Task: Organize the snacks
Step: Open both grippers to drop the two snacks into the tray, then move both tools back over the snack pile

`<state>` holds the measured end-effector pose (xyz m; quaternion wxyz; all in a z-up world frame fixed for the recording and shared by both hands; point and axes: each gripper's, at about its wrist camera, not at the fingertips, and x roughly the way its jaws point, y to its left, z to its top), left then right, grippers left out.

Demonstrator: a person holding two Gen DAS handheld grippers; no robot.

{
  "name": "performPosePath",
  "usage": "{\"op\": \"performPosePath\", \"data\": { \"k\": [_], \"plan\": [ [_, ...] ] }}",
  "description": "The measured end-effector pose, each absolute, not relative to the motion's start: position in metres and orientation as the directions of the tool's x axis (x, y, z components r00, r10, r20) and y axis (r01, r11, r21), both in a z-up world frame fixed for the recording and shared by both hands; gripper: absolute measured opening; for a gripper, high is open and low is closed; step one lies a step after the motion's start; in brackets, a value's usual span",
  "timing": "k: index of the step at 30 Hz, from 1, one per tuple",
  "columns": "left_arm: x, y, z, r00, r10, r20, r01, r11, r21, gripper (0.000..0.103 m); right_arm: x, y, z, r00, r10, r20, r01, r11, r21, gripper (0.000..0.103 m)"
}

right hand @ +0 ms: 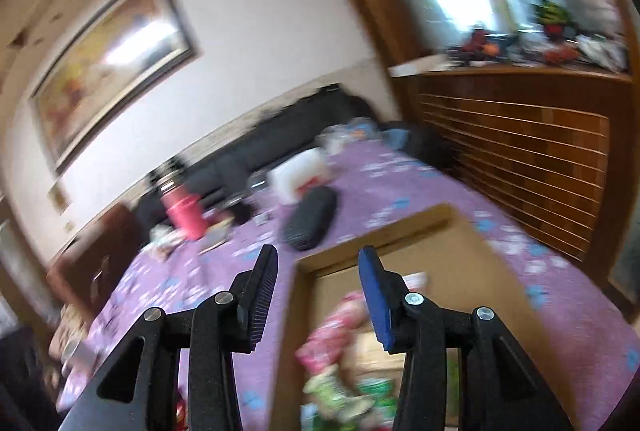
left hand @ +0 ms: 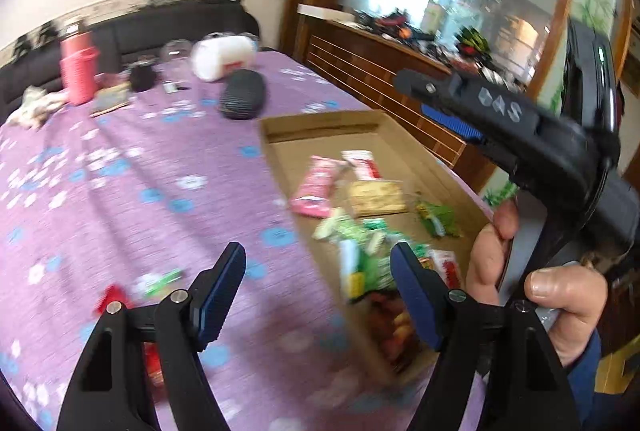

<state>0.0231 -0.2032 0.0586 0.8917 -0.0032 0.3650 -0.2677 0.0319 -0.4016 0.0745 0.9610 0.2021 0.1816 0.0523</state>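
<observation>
Purple cloth is spread over the table. Snacks are piled in the box at 4 o'clock. Left gripper and right gripper are held released, nothing between the jaws.

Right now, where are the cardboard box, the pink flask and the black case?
cardboard box (left hand: 320, 129), left wrist view, on its far wall.
pink flask (left hand: 78, 69), left wrist view, on the middle of its body.
black case (right hand: 310, 219), right wrist view, on its ribbed top.
</observation>
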Motion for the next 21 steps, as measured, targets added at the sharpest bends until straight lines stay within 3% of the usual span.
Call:
{"op": "performPosePath", "data": {
  "k": [5, 8, 13, 19, 21],
  "plan": [
    [0.013, -0.12, 0.064, 0.655, -0.407, -0.637, 0.339, 0.911, -0.233, 0.078, 0.028, -0.36, 0.073, 0.885, 0.351, -0.307, -0.225, 0.898, 0.379, 0.044],
    [0.014, -0.078, 0.054, 0.63, -0.385, -0.675, 0.272, 0.923, -0.273, 0.08, 0.033, -0.334, 0.064, 0.797, 0.476, -0.371, -0.322, 0.856, 0.405, 0.043],
    [0.019, -0.047, 0.025, 0.55, -0.432, -0.715, 0.222, 0.901, -0.374, 0.08, 0.032, -0.29, 0.05, 0.75, 0.464, -0.471, -0.361, 0.884, 0.296, 0.042],
    [0.022, -0.068, 0.004, 0.513, -0.453, -0.729, 0.27, 0.892, -0.363, 0.079, 0.033, -0.282, 0.04, 0.733, 0.459, -0.502, -0.369, 0.888, 0.273, 0.042],
    [0.024, -0.076, -0.002, 0.508, -0.434, -0.744, 0.278, 0.9, -0.335, 0.072, 0.034, -0.283, 0.041, 0.721, 0.476, -0.504, -0.378, 0.879, 0.29, 0.043]
  ]
}}
